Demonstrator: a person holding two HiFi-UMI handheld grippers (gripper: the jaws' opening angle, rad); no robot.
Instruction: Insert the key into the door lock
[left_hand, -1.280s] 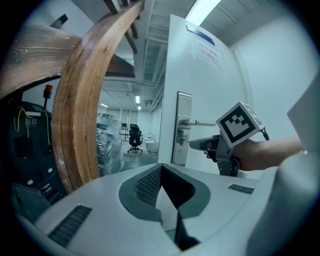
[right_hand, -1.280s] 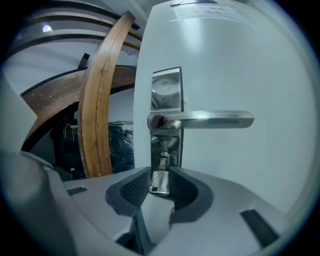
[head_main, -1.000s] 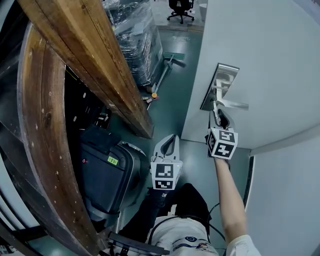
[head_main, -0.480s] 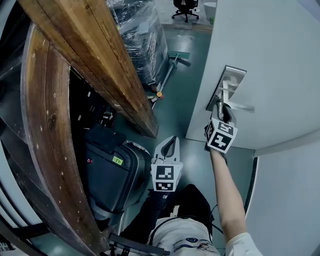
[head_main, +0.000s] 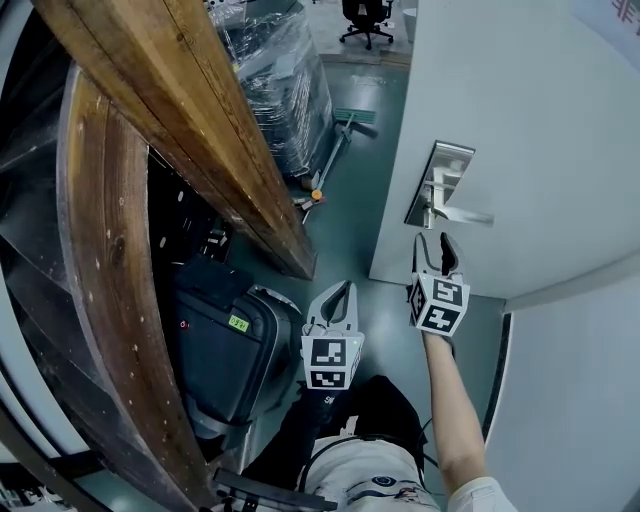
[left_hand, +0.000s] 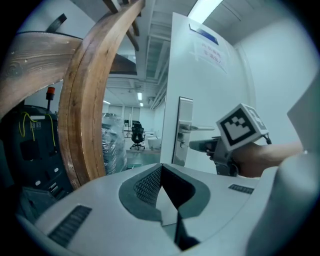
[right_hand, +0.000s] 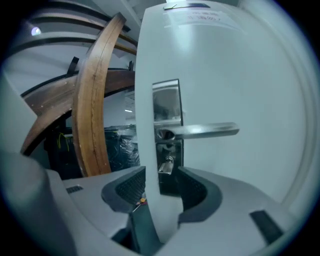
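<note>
The white door (head_main: 530, 120) carries a steel lock plate (head_main: 437, 185) with a lever handle (head_main: 465, 213). In the right gripper view a small metal key (right_hand: 165, 165) sits in the keyhole below the handle (right_hand: 205, 131). My right gripper (head_main: 437, 250) hangs just short of the plate. Its jaws have just been opening and now stand apart, with the key ahead of them untouched (right_hand: 161, 177). My left gripper (head_main: 337, 298) is held low beside the person's body, its pads together with nothing in them (left_hand: 161, 167). From there I see the right gripper (left_hand: 200, 145) facing the lock plate (left_hand: 184, 130).
Large curved wooden beams (head_main: 180, 130) fill the left side. A black wheeled case (head_main: 215, 345) stands under them. A plastic-wrapped pallet (head_main: 275, 90) and a broom (head_main: 335, 135) lie beyond on the green floor. An office chair (head_main: 362, 15) stands far back.
Half a second ago the right gripper was up against the lock plate. It has now drawn back from the door and its jaws have opened, leaving the key in the keyhole. The left gripper has stayed put.
</note>
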